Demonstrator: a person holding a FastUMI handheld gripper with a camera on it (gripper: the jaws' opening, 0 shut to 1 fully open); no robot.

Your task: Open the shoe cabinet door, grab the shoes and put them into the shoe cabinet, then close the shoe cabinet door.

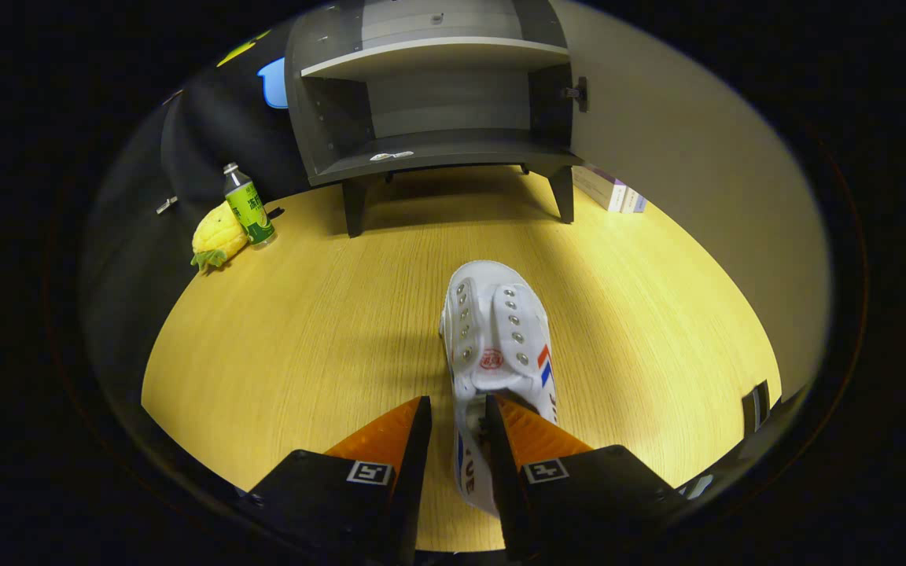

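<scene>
- A pale wood-grain table [280, 330] fills the near and middle ground, with a plain cream wall [705, 173] along its right side and dark cloth behind its left side.
- At the far end stands a dark grey shoe cabinet on short legs [429, 102], its front open; a light shelf edge crosses the upper part, and the lower compartment holds only a small pale scrap near its front lip.
- The cabinet door's hinge [576, 93] shows at the cabinet's right edge, beside the wall.
- A white lace-less canvas shoe with metal eyelets and red and blue stripes [496, 330] lies on the table in the middle, toe pointing toward the cabinet.
- The gripper [457, 417] has its jaws set narrow about the shoe's heel end; the right finger lies against the shoe, while contact on the left side cannot be told.
- Bare table stretches between the shoe's toe and the cabinet legs.
- Far left, a yellow plush pineapple [217, 233] lies touching a green-labelled bottle [248, 206].
- Far right, a flat box [609, 189] lies against the wall.
</scene>
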